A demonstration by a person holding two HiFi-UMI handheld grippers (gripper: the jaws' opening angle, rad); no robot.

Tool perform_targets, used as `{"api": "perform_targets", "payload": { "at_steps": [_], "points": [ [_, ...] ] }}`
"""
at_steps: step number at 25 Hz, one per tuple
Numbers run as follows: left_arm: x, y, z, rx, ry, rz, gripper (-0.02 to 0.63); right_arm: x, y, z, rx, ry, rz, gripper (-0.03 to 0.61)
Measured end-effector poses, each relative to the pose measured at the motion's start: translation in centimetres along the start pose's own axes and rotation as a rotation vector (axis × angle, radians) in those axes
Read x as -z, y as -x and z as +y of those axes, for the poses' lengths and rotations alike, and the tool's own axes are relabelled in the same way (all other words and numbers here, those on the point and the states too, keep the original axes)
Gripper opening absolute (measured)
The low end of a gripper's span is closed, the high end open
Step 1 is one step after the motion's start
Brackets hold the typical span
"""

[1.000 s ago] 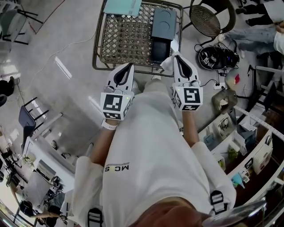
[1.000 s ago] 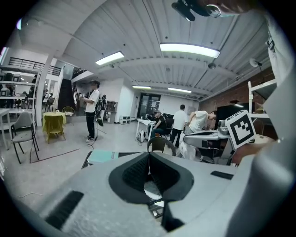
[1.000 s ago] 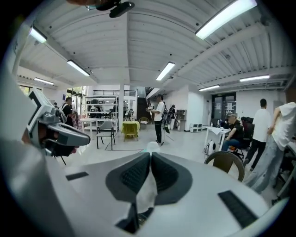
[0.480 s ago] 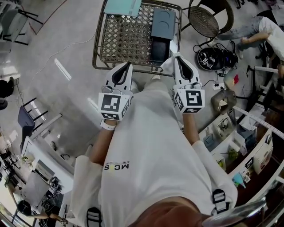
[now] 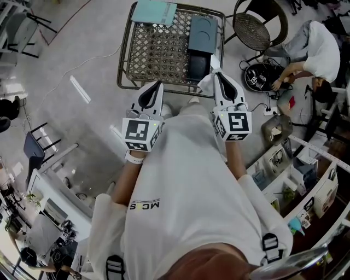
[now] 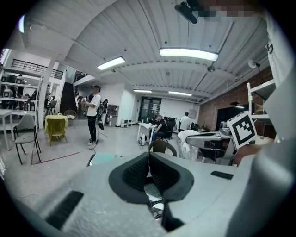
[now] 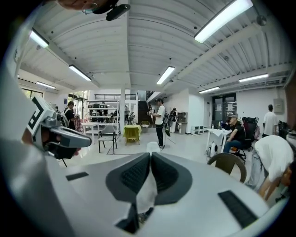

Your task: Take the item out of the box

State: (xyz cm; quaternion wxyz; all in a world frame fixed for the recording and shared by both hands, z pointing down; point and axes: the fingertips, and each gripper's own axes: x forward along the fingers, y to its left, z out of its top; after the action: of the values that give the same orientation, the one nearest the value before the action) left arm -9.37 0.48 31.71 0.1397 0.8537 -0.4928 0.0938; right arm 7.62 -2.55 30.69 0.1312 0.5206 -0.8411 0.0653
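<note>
In the head view a dark open box (image 5: 198, 65) sits on the wicker table (image 5: 158, 52), with its blue-grey lid (image 5: 202, 34) lying just behind it. My right gripper (image 5: 217, 74) hovers at the table's near edge, shut on a white, thin, crumpled item (image 5: 205, 82) that hangs beside its tip. In the right gripper view that white item (image 7: 148, 190) is pinched between the dark pads (image 7: 169, 175). My left gripper (image 5: 158, 83) is held level to the left, jaws shut with nothing between them; the left gripper view shows its pads (image 6: 134, 173) meeting at the left gripper (image 6: 149, 155) tip.
A pale blue sheet (image 5: 155, 11) lies on the table's far corner. A round wicker chair (image 5: 254, 27) stands to the right. A person (image 5: 314, 49) bends over black gear and cables (image 5: 261, 72) on the floor. Shelving (image 5: 295, 175) runs along the lower right.
Both grippers have stayed almost still, the right one keeping its hold on the white item. The person at the right has come further into view and bent over the gear.
</note>
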Motion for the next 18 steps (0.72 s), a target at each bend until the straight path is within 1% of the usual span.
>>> {"api": "perform_targets", "payload": {
  "at_steps": [7,18],
  "points": [
    [-0.09,0.06,-0.07,0.009,-0.005,-0.007,0.028,-0.34,0.17,0.49,0.002,-0.010,-0.016,0.026],
    [0.15,0.26,0.37,0.008,0.001,-0.003,0.028,0.06,0.13,0.40,0.009,-0.041,-0.005,0.026]
  ]
}}
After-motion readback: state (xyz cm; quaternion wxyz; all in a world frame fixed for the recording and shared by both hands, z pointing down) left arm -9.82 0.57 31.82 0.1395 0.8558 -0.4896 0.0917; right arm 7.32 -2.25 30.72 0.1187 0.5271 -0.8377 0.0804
